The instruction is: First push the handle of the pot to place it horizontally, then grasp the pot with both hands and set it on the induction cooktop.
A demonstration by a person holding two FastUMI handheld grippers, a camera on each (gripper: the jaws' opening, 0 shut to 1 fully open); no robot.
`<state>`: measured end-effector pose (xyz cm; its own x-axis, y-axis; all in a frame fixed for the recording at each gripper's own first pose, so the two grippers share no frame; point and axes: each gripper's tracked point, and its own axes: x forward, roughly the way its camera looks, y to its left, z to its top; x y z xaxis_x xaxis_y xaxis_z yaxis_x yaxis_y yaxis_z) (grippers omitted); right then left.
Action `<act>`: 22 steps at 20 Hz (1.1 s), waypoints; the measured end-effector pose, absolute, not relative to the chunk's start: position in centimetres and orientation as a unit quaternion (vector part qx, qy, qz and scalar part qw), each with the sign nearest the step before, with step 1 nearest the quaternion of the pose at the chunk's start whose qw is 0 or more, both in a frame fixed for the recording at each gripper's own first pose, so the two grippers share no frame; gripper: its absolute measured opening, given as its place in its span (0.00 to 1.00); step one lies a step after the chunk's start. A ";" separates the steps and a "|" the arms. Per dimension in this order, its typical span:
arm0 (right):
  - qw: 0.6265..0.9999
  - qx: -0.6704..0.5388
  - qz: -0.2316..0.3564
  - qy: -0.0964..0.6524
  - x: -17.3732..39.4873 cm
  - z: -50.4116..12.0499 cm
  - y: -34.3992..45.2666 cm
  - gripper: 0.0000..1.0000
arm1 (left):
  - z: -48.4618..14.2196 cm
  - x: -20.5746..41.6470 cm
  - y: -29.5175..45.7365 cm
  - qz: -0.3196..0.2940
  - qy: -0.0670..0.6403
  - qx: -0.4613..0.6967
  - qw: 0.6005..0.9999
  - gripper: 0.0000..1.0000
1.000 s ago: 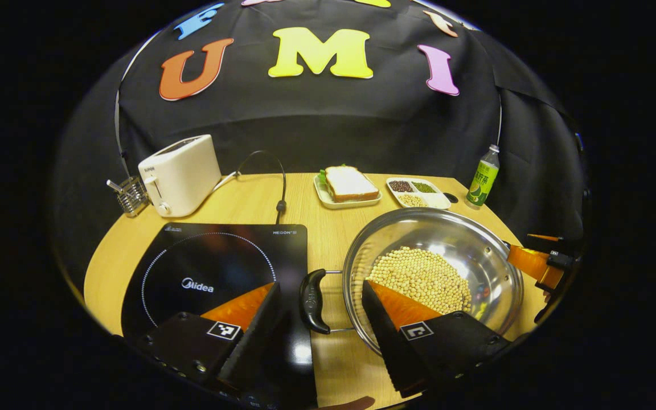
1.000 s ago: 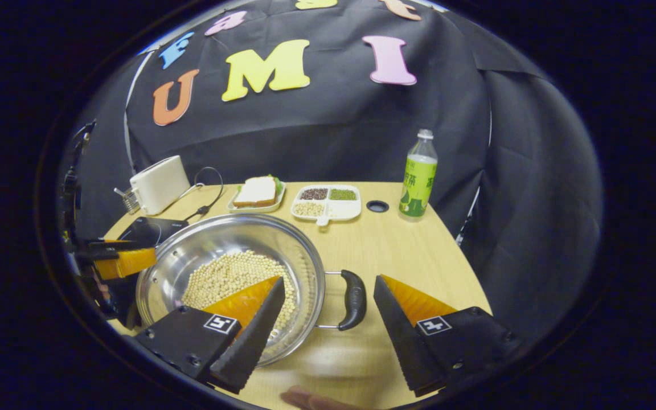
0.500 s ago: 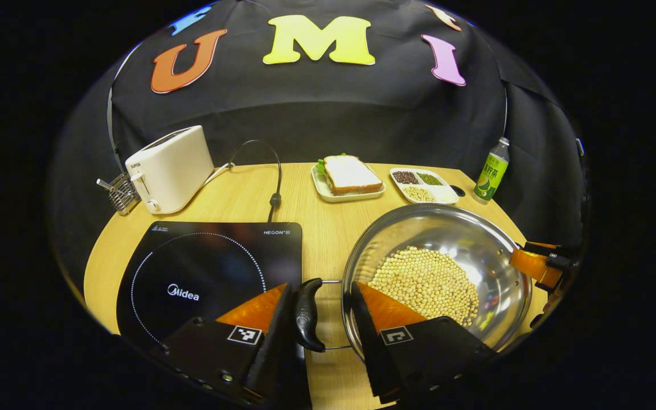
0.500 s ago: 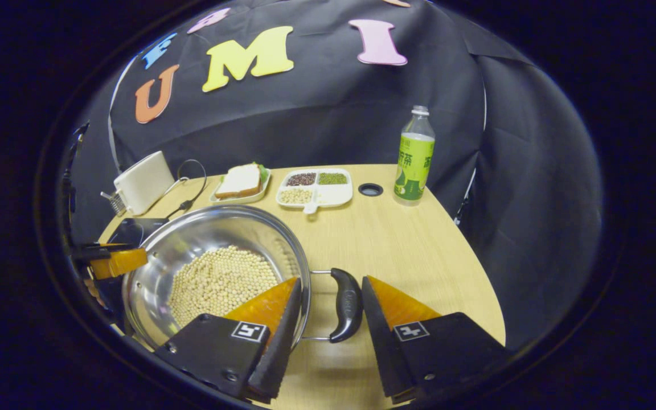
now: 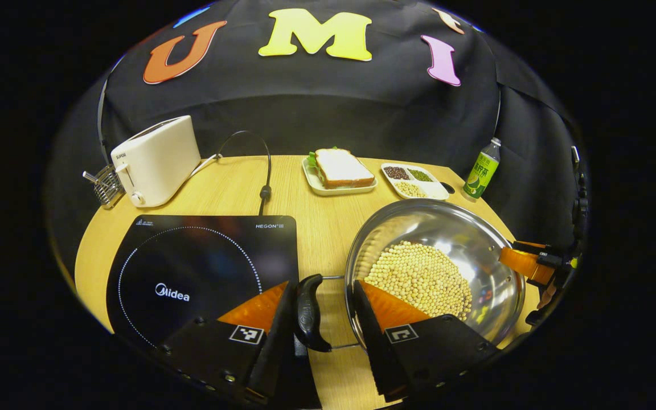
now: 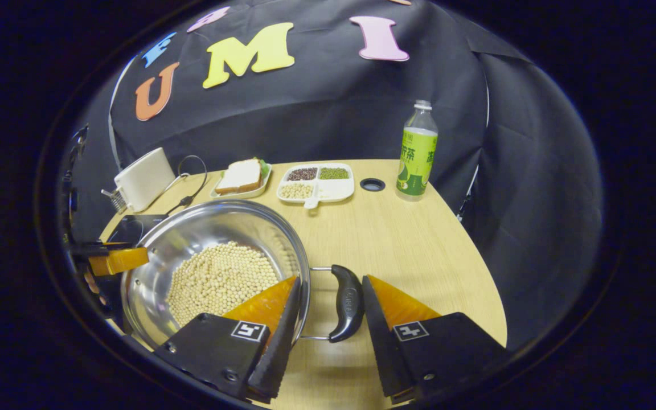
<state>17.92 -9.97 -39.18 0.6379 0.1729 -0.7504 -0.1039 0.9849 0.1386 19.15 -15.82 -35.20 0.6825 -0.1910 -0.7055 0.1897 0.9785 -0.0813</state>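
Here the steel pot [image 5: 436, 267], with a heap of pale beans [image 5: 422, 279] in its bowl, sits on the wooden desk [image 5: 237, 188] just to the right of the black induction cooktop [image 5: 203, 267], not on it. In the left gripper view the left gripper [image 5: 319, 310] has its jaws set either side of the pot's near black handle [image 5: 308, 310]: one finger lies against the handle's outer face over the cooktop's edge, the other reaches inside the pot's rim (whether both press firmly, I cannot tell). The jaws stand narrowed, a small gap showing beside the handle.

In the right gripper view the right gripper [image 6: 328, 310] straddles the opposite handle [image 6: 346, 302] the same way, one finger inside the rim above the beans, the other close beside the handle's outer face; again the grip itself cannot be judged. Both handles lie level.

Along the back of the desk stand a white toaster [image 5: 156, 160], a plate with a sandwich [image 5: 339, 171], a divided dish of grains [image 5: 413, 181] and a green bottle [image 6: 416, 159].
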 end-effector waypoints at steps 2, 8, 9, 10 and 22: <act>0.901 0.044 0.071 0.426 17.4 -39.0 -9.9 0.65 | -35.0 19.0 -15.8 -0.104 0.390 -0.004 0.915 0.59; 0.902 0.054 0.064 0.424 15.2 -36.7 -9.7 0.61 | -33.6 16.9 -15.3 -0.109 0.392 0.008 0.913 0.52; 0.903 0.056 0.062 0.422 14.6 -35.9 -9.7 0.60 | -32.8 16.6 -15.2 -0.112 0.384 0.011 0.916 0.52; 0.903 0.057 0.062 0.421 14.2 -35.2 -9.5 0.61 | -31.9 16.3 -15.0 -0.112 0.377 0.012 0.919 0.52; 0.916 0.041 0.090 0.390 11.8 -26.8 -0.6 0.60 | -24.4 13.6 -5.7 -0.091 0.334 0.003 0.938 0.52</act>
